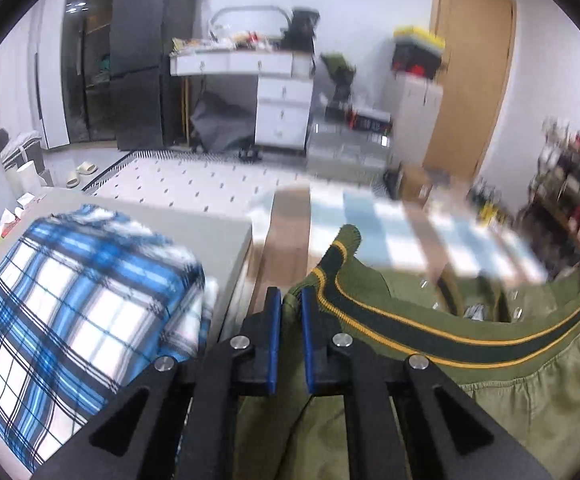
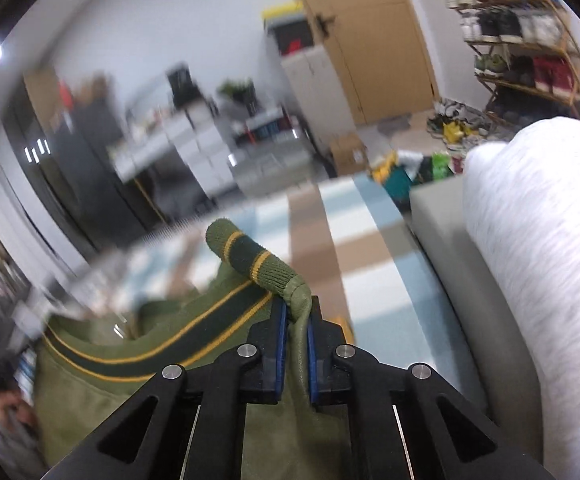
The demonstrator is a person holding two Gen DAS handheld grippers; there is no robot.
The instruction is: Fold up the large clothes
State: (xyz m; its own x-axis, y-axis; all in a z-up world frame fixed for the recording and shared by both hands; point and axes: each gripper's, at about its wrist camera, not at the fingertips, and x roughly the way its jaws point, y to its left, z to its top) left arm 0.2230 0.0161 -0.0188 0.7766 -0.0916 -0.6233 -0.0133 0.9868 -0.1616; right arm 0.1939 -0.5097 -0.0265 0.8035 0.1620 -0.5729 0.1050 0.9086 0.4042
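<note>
Left gripper [image 1: 288, 300]: jaws nearly together, blue pads pinching a fold of the green jacket [image 1: 509, 400] at one end of its ribbed band [image 1: 409, 330]; the cloth fills the narrow gap between the pads.

Right gripper [image 2: 297, 312]: jaws likewise drawn in close, clamped on the jacket [image 2: 130, 408] at the other end of the ribbed band [image 2: 246, 258]; a rolled, striped end of the knit sticks up just past the fingertips, and a green seam runs down between the pads.

Jacket: olive green, with a dark green knit band edged by two yellow stripes; the band sags in a curve between the two grippers, the body of the garment hanging below it; raised off the floor, over a blue, white and brown checked rug [image 1: 389, 224].

Left wrist view: a blue and white plaid cloth [image 1: 70, 308] lies on a grey surface [image 1: 210, 224] just left of the left gripper, apart from the jacket.

Right wrist view: a pale grey heathered bundle [image 2: 537, 280] sits on a grey cushion [image 2: 449, 248] to the right of the right gripper; not touching the jacket.

Background blurred in both views; a wooden door [image 1: 473, 60], white drawers [image 1: 282, 108] and a shoe rack [image 2: 525, 44] can be made out.
</note>
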